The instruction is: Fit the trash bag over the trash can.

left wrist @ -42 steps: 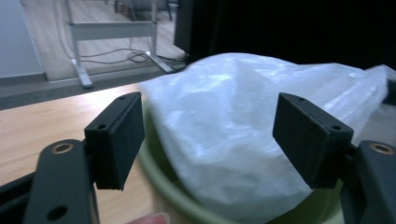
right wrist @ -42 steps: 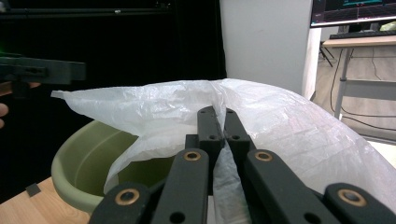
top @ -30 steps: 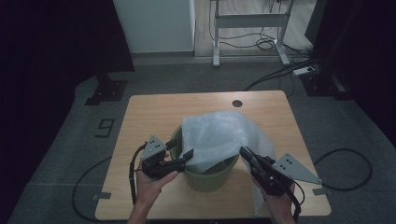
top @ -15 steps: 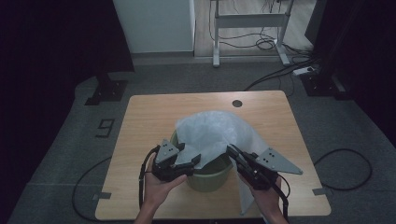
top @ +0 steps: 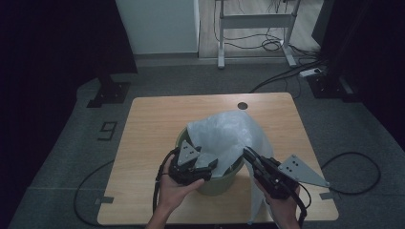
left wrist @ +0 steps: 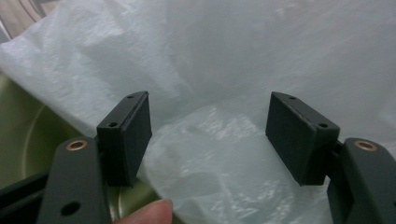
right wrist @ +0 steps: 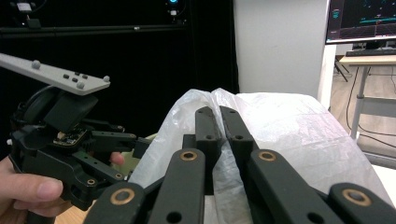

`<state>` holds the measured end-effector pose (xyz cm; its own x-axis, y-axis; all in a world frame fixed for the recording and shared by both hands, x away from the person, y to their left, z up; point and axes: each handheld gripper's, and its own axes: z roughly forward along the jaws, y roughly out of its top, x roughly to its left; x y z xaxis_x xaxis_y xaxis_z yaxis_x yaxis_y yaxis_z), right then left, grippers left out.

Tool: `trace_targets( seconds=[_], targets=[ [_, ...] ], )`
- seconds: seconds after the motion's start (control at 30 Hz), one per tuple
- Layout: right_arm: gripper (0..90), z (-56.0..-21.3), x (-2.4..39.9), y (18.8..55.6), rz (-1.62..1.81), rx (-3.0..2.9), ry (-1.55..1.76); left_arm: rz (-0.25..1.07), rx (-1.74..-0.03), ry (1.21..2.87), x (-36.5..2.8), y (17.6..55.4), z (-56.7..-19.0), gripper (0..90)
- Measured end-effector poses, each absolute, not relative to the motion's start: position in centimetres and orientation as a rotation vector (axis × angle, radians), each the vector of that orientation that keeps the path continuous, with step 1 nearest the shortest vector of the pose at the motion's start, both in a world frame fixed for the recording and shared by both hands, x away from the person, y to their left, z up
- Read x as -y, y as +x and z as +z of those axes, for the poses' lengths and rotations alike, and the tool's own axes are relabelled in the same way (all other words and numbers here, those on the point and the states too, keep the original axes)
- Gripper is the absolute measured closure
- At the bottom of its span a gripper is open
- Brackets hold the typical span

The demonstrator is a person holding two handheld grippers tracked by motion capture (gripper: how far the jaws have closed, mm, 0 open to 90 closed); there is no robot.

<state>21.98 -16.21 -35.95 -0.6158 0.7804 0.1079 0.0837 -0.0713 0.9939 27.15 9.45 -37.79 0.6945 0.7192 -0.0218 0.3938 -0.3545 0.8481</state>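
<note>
High view, plastic bag (top: pixel 229 136) draped over bucket (top: pixel 217 180), tail hanging toward person.

Wooden desk (top: pixel 153 119), pale top, dark round hole (top: pixel 243 105) near far edge. Grey floor (top: pixel 67 157) around desk, number 9 marking (top: pixel 108 130) left of it. White cabinet (top: pixel 160 24) behind, metal frame legs (top: pixel 253 21) beside it. Black cables (top: pixel 286 76) on floor, power strip (top: pixel 313 72) far right. Monitor (right wrist: pixel 362 21) in right gripper view, upper right.
</note>
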Motion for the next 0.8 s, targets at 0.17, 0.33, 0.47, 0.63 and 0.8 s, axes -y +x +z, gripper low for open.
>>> trace_targets(
  seconds=[0.17,0.33,0.47,0.63,0.8],
  targets=[
    [85.6,-36.6,15.7,23.1,1.725,-1.732,0.965,0.421,-0.857,1.963,-10.4,26.8,-37.8,29.3],
    [85.5,-37.2,15.4,23.8,1.715,-1.749,0.990,0.430,-0.854,1.915,-11.8,26.2,-37.3,29.2],
    [85.5,-37.2,15.2,24.4,1.722,-1.761,1.015,0.445,-0.833,1.895,-11.9,25.6,-36.8,26.9],
    [85.5,-36.6,14.5,24.9,1.719,-1.772,1.012,0.487,-0.794,1.863,-11.4,24.4,-36.6,23.1],
    [85.1,-36.1,14.0,25.0,1.711,-1.782,0.997,0.559,-0.764,1.898,-10.1,24.4,-36.5,27.4]
  ],
)
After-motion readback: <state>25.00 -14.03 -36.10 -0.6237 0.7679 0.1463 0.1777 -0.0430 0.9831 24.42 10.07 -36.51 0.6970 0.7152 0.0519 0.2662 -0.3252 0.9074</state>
